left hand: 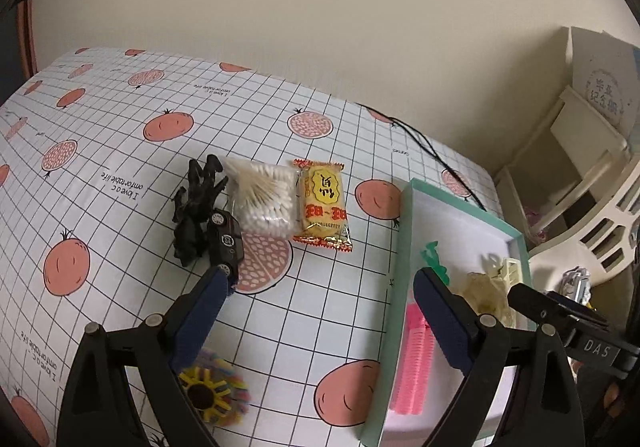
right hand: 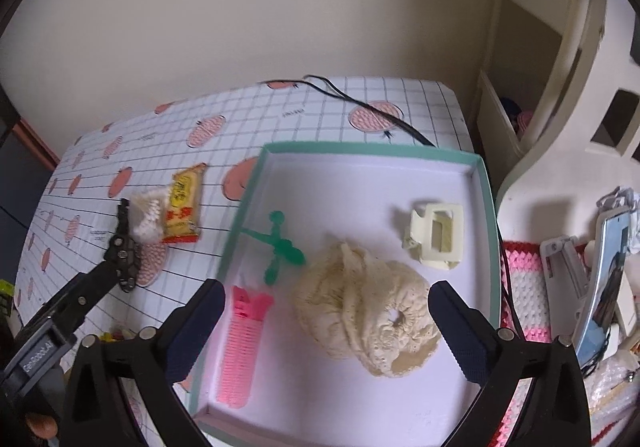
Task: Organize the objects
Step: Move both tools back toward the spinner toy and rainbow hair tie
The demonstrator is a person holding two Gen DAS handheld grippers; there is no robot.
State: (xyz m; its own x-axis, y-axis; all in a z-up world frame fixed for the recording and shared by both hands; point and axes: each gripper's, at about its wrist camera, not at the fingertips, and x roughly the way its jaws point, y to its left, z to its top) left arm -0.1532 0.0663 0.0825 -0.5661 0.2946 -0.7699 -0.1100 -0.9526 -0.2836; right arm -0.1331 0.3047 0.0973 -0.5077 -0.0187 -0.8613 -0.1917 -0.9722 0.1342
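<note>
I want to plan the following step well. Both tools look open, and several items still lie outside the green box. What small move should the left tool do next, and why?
Probably ease the left tool forward and leftward over the toy car. It is open and holds nothing, and the car lies on the tablecloth right at its left fingertip, outside the green box. The right tool hangs open over the box.

1. Tablecloth [left hand: 132, 151]: white with a black grid and salmon-orange pomegranate prints.
2. Box [right hand: 486, 183]: mint-green rim, white inside.
3. Scrunchie [right hand: 360, 303]: cream, lacy.
4. Hair claw [right hand: 438, 235]: pale yellow.
5. Comb [right hand: 240, 351]: hot pink.
6. Snack packet [left hand: 323, 205]: yellow and red.
7. Toy car [left hand: 226, 243]: black.
8. Gripper pads [left hand: 198, 317]: navy.
</note>
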